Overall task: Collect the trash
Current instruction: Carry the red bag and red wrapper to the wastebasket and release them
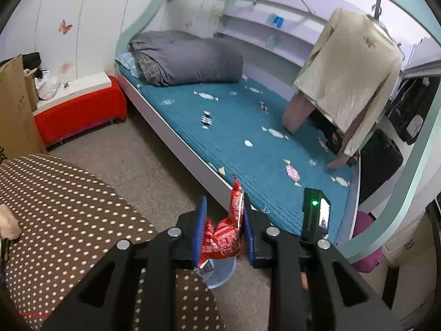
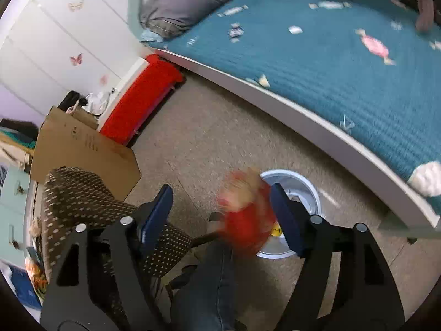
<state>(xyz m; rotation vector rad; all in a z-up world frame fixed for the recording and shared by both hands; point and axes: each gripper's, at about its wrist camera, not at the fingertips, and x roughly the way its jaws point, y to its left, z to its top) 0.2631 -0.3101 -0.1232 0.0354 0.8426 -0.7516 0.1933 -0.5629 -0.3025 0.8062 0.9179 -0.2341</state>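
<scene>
My left gripper (image 1: 223,231) is shut on a crumpled red snack wrapper (image 1: 224,234), held above the floor beside the bed. Under it shows part of a pale blue trash bin (image 1: 222,274). In the right wrist view my right gripper (image 2: 220,218) is open, its blue pads (image 2: 285,215) wide apart. A blurred red and yellow wrapper (image 2: 246,209) is between them, beside the right pad and over the edge of the round trash bin (image 2: 311,190); I cannot tell if it touches a pad. A white crumpled paper (image 2: 426,178) lies on the bed's near edge.
A bed with a teal cover (image 1: 248,127) and a grey folded duvet (image 1: 184,58) fills the right side. A dotted brown cushion (image 1: 63,207), a cardboard box (image 1: 13,110) and a red box (image 1: 80,107) stand left. A person's leg (image 2: 204,289) is below the right gripper.
</scene>
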